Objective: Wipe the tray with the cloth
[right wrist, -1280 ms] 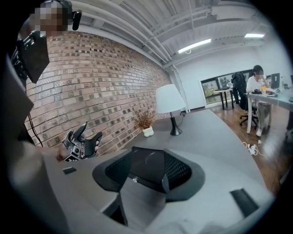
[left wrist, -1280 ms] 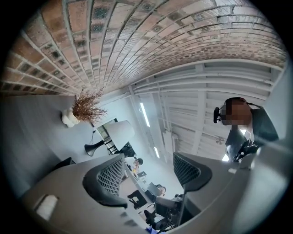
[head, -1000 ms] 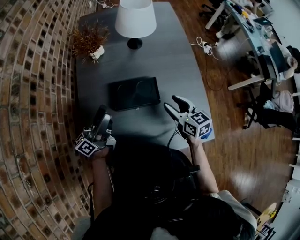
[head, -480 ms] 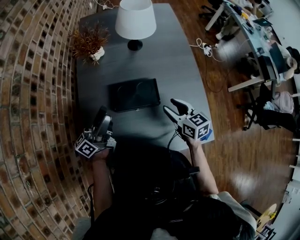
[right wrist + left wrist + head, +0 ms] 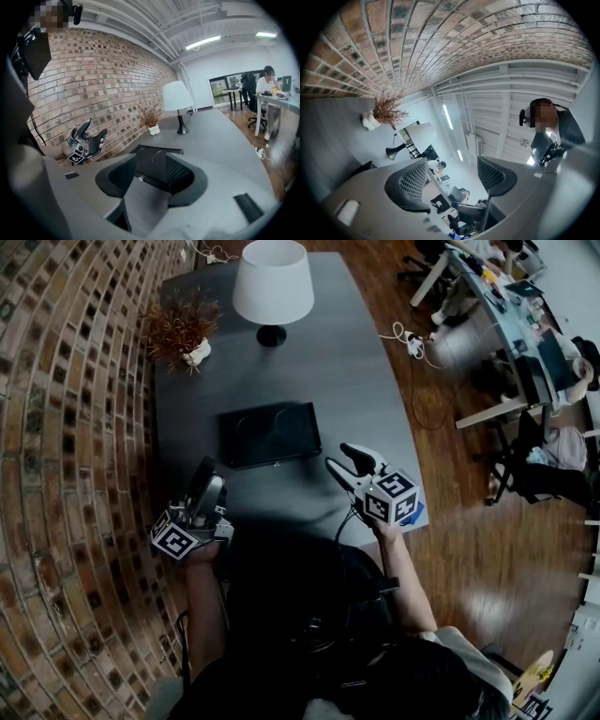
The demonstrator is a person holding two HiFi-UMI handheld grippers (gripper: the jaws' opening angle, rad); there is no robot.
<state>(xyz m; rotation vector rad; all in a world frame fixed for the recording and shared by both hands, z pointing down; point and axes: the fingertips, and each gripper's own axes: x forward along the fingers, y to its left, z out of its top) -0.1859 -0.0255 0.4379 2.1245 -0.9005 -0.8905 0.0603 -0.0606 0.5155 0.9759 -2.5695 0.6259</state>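
The long grey surface [image 5: 375, 381] runs away from the person beside a brick wall [image 5: 66, 381]. At its far end stands a white-shaded lamp [image 5: 273, 282]. The black tray [image 5: 270, 434] lies flat near the middle of the surface, within reach and well apart from the lamp. A dried plant in a white pot [image 5: 180, 324] sits by the wall.

The tray looks stiff, shallow and smooth, with a low rim. It is probably light enough to skid on the slick top under wiping pressure. I judge it wants steadying at its near rim [image 5: 157, 151] while the other hand wipes.

The left tongs [image 5: 208, 476] hang at the near left edge and tilt upward. Their jaws stand wide apart and hold nothing; the left gripper view [image 5: 452, 164] shows only the room between them. The right tongs [image 5: 345, 459] hover just short of the tray and aim at it. They are about half open and empty [image 5: 151, 161], with the tray framed beyond the gap.

No cloth is plainly visible. A blue sliver [image 5: 415, 512] peeks out under the right marker cube, too little to identify. A cloth would be limp and best pinched at a bunched fold.
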